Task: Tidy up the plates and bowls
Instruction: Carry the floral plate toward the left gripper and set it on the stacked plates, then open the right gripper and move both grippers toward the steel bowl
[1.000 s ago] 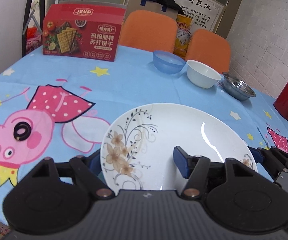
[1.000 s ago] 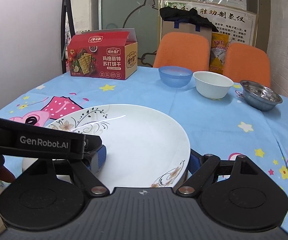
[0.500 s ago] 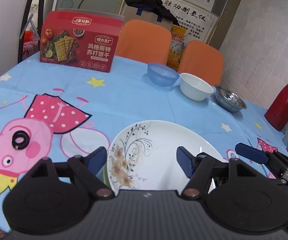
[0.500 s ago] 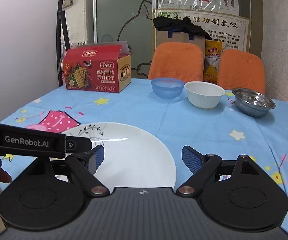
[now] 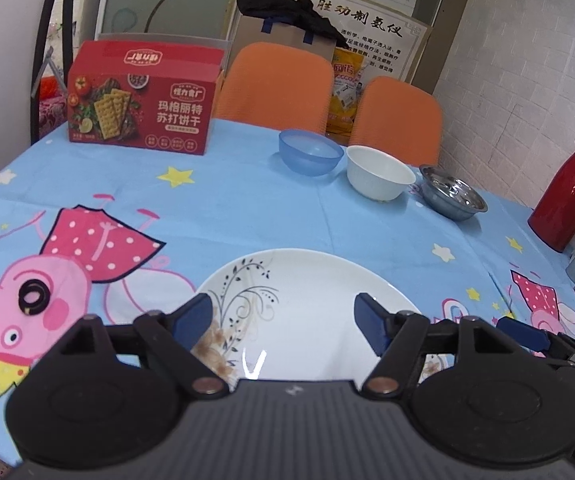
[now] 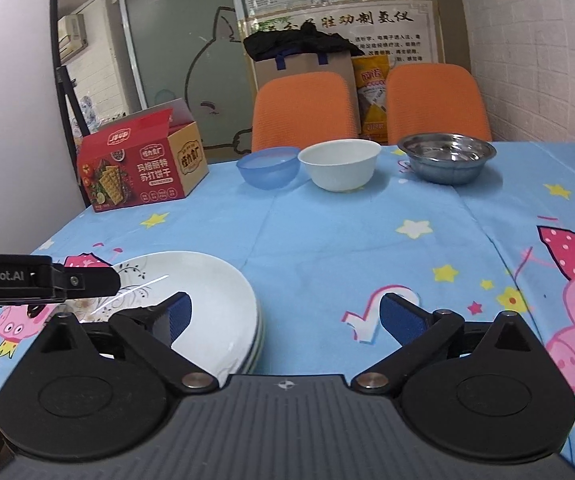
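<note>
Holding both grippers above the near edge of the tabletop point(image 5: 247, 200), we carry nothing at this moment. Left gripper point(image 5: 283, 316): jaws spread wide, blue pads either side of the plate stack point(image 5: 307, 292) but above it, not touching as far as we can tell. Right gripper point(image 6: 285, 316): jaws likewise spread, its left pad over the stack's right rim and its right pad over bare cloth.

Plate stack sits near the near edge, towards the near-left corner in the right wrist view. Layered rims at its right side show several plates nested; the floral one is on top. We judge the plates are piled there to keep them in one footprint close to us.

Along the far edge stand three bowls in a row, upright and unstacked: blue bowl point(image 6: 268, 167), white bowl point(image 6: 339, 164) just beside it, steel bowl point(image 6: 447, 157) a little apart. Judgement: plates done, bowls next; nesting them probably calls for a rim grasp, hence the wide jaws.

Off-task items: cracker box point(image 5: 141, 96) at the far-left corner, red thermos point(image 5: 567, 194) by the right edge.

Risk: the steel bowl's thin rim looks slippery.
</note>
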Available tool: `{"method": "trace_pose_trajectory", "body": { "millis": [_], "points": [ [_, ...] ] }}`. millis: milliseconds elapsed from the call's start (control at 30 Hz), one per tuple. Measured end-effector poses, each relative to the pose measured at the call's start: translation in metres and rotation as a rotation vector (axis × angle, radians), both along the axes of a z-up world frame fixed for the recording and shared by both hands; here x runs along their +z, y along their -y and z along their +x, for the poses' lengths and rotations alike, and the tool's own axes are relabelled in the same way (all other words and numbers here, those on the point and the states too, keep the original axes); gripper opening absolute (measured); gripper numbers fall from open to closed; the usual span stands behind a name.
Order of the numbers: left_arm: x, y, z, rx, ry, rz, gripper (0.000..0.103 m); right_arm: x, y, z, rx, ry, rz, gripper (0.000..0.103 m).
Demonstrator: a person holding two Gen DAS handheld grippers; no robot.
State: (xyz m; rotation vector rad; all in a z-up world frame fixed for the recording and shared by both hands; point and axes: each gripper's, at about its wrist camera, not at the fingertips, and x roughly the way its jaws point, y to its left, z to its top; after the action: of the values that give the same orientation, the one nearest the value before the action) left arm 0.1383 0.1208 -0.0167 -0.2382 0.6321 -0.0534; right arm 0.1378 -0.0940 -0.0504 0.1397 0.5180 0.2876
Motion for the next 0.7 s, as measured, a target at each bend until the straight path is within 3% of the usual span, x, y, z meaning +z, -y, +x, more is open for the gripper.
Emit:
{"method": "trace_pose_trajectory", "body": {
  "millis": [700],
  "points": [
    [0.006,0.078,0.032,-0.124,-0.038,0.069,0.07,-0.02,0.088,0.007,-0.159,-0.072,0.115,0.103]
  ]
}}
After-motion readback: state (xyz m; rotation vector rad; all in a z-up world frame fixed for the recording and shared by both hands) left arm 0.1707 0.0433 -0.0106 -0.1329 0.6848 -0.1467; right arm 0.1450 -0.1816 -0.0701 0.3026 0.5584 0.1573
